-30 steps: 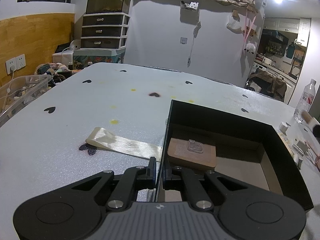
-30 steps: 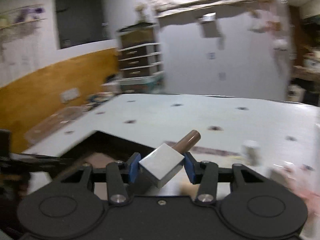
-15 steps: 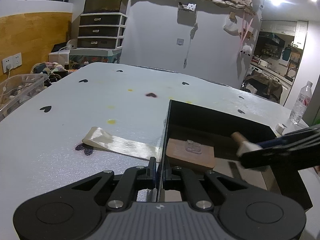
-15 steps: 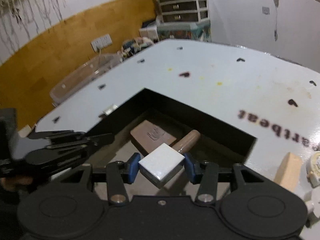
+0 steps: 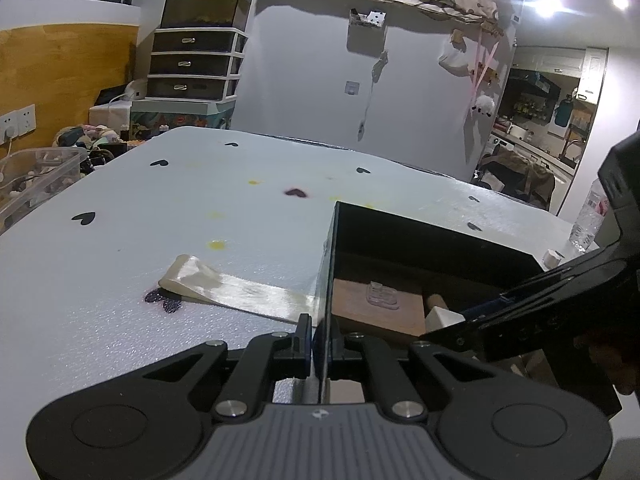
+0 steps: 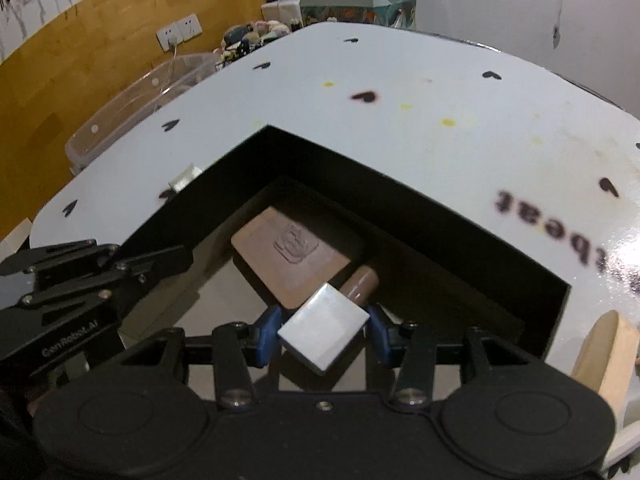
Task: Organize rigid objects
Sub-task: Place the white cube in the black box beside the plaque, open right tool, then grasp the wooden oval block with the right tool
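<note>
An open black box lies on the white table. My left gripper is shut on the box's near left wall. A flat brown slab with a clear raised piece on top lies inside the box. My right gripper is shut on a stamp-like piece with a white square head and a brown round handle. It hangs tilted down over the box's inside, just beside the slab. In the left wrist view the white head shows low inside the box; contact with the floor cannot be told.
A cream ribbon strip lies on the table left of the box. A pale wooden block sits right of the box. A clear plastic bin stands off the table's left side, and a water bottle at the far right.
My right gripper has swung in from the right and tipped downward, carrying the white-headed piece over and into the box beside the slab. My left gripper has kept its hold on the box wall.
</note>
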A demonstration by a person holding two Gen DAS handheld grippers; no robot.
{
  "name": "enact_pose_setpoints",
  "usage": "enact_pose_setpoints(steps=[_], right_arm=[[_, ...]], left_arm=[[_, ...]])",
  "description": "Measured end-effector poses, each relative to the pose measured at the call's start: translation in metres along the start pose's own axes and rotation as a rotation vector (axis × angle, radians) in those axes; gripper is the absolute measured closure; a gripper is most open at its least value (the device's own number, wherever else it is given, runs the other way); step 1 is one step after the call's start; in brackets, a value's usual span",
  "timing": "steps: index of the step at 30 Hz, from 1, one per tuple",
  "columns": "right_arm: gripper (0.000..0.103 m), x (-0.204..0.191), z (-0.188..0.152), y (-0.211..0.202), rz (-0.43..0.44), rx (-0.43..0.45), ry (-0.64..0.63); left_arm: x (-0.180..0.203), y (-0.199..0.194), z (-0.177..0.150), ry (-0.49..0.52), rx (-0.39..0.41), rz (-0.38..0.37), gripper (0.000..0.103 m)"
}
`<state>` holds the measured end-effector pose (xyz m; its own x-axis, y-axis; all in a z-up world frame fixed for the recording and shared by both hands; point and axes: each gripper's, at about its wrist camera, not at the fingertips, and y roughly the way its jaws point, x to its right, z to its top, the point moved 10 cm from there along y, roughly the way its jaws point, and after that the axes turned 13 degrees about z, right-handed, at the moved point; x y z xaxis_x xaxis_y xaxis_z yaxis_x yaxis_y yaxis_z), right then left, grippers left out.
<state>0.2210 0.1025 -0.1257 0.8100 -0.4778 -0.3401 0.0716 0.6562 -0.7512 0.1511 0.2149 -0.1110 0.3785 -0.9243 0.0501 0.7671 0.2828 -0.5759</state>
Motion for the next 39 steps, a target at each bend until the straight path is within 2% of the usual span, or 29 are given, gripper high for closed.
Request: enact_pose_setpoints(steps=[6, 10, 13, 17, 19, 21, 24, 25, 31, 39], right_arm=[[0.055, -0.006, 0.004, 0.005, -0.014, -0.013, -0.035], [0.054, -0.006, 0.007, 0.002, -0.014, 0.013, -0.034], [0.042, -0.004, 0.010, -0.003, -0.035, 0.037, -0.036], [0.036, -0.003, 0.011, -0.012, -0.025, 0.064, -0.021], [0.028, -0.004, 0.011, -0.018, -0.020, 0.086, -0.018], [0.023, -0.006, 0.010, -0.026, 0.001, 0.112, -0.017], [0.005, -0.011, 0.009, -0.037, 0.012, 0.154, -0.030], [0.003, -0.013, 0.008, -0.042, 0.017, 0.169, -0.036], [0.000, -0.017, 0.005, -0.071, 0.033, 0.257, -0.060], [0.000, -0.001, -0.002, -0.111, -0.002, 0.390, -0.040]], left_arm=[[0.000, 0.001, 0.000, -0.001, 0.002, -0.004, 0.097], [0.000, 0.000, 0.000, -0.001, 0.001, -0.004, 0.097], [0.000, 0.000, 0.000, 0.000, 0.001, -0.004, 0.097], [0.000, 0.000, 0.000, 0.000, 0.001, -0.003, 0.097], [0.000, 0.000, 0.000, -0.001, 0.001, -0.003, 0.097], [0.000, 0.000, 0.000, -0.001, 0.000, -0.004, 0.097], [0.000, 0.001, -0.001, -0.001, 0.000, -0.003, 0.097], [0.000, 0.001, -0.001, -0.001, -0.001, -0.003, 0.097], [0.001, 0.001, -0.001, -0.001, -0.002, 0.005, 0.097], [0.002, -0.001, 0.001, 0.004, -0.002, 0.018, 0.097]])
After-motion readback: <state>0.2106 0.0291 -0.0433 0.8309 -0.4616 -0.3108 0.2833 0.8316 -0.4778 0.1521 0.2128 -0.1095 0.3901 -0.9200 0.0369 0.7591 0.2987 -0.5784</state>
